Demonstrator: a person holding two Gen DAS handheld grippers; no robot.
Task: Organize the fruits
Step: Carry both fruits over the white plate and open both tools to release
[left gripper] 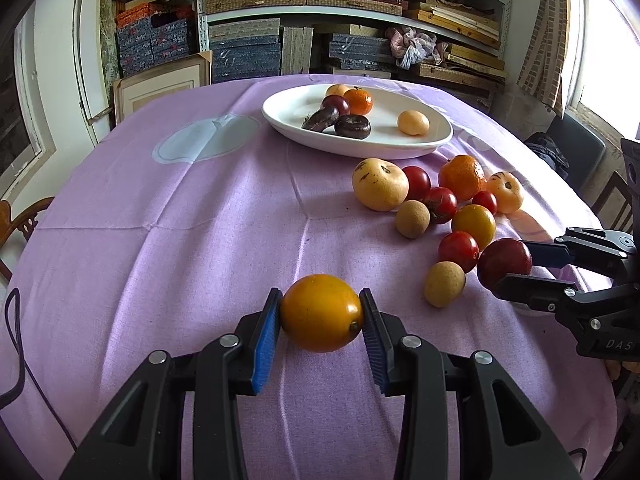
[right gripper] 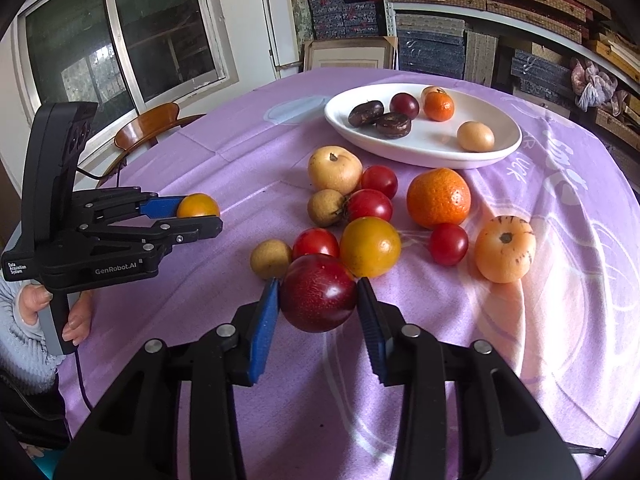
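Both tongs clamped: left gripper (left gripper: 321, 314) pinches a yellow tomato (left gripper: 321, 312), right gripper (right gripper: 318, 294) a dark red plum (right gripper: 318, 293) touching the loose pile, white plate (right gripper: 424, 152) at twelve o'clock; smooth round skins may squirt free

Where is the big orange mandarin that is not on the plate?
The mandarin lies on the purple cloth just in front of the white plate, right of the red tomatoes.

Both tongs (left gripper: 321, 312) (right gripper: 318, 300) clamped, angled down
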